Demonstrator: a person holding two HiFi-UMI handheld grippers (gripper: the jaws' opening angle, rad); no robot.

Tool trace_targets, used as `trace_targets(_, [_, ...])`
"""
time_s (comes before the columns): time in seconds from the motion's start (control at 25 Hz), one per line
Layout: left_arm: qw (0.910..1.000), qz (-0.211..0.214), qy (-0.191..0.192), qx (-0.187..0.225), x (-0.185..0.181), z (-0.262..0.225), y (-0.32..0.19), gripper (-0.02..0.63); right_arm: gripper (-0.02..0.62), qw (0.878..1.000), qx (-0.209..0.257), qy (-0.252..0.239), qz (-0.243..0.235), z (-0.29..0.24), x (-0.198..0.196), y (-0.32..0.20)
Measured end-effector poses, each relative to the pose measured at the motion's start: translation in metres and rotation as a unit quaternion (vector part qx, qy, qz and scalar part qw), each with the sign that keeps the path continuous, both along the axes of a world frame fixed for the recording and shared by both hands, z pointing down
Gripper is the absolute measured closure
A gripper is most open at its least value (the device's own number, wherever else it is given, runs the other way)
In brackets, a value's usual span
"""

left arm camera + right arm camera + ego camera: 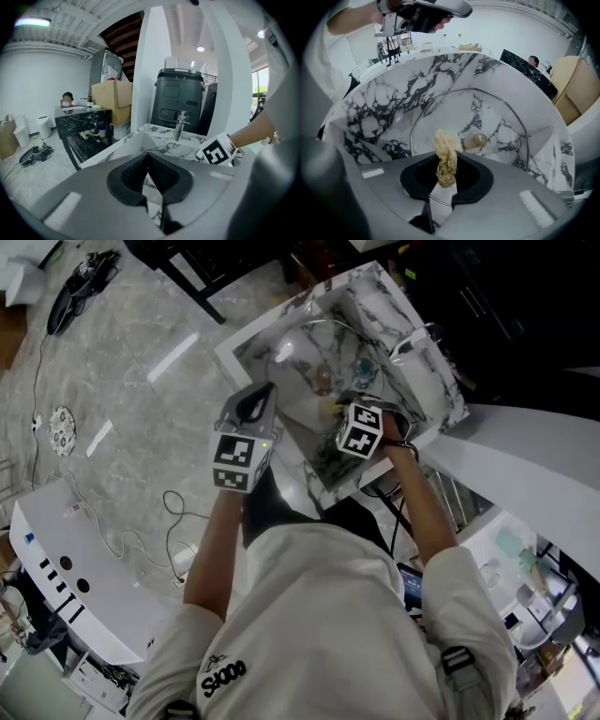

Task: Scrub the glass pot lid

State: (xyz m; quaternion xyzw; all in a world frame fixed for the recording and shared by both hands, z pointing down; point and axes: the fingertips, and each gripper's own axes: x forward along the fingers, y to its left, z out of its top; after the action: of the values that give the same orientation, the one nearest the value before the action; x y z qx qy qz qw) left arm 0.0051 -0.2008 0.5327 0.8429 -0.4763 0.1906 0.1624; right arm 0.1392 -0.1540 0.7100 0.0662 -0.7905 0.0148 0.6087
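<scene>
The glass pot lid (499, 124) lies tilted inside the marble sink (389, 105), its metal rim and brass-coloured knob (477, 139) facing me. My right gripper (446, 161) is shut on a frayed yellowish scrubber (445, 152), which is held just in front of the lid, close to the knob. In the head view the lid (302, 371) fills the sink (433, 371), with the right gripper (339, 404) low over it. My left gripper (265, 393) hovers at the sink's near-left rim, shut with nothing in it (148, 161).
A chrome faucet (179, 125) stands at the sink's far edge. Beyond it are a black bin-like unit (180, 101), a cardboard box (112, 99) and a black marble counter (79, 117). Cables and a white unit (66, 563) sit on the floor to the left.
</scene>
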Motion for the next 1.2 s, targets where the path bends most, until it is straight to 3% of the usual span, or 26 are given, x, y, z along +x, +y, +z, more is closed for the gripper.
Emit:
trace_targets(0.56, [0.9999, -0.012, -0.005, -0.004, -0.009, -0.003, 0.012, 0.595, 0.540, 0.995, 0.037, 0.018, 0.090, 0.004, 0.031, -0.056])
trace_targets(0.92, [0.9999, 0.002, -0.006, -0.012, -0.016, 0.002, 0.009, 0.595, 0.540, 0.986, 0.056, 0.020, 0.155, 0.008, 0.021, -0.091])
trace_targets(1.2, [0.9998, 0.007, -0.006, -0.016, -0.032, 0.007, -0.002, 0.595, 0.538, 0.983, 0.060, 0.014, 0.175, 0.011, 0.007, -0.108])
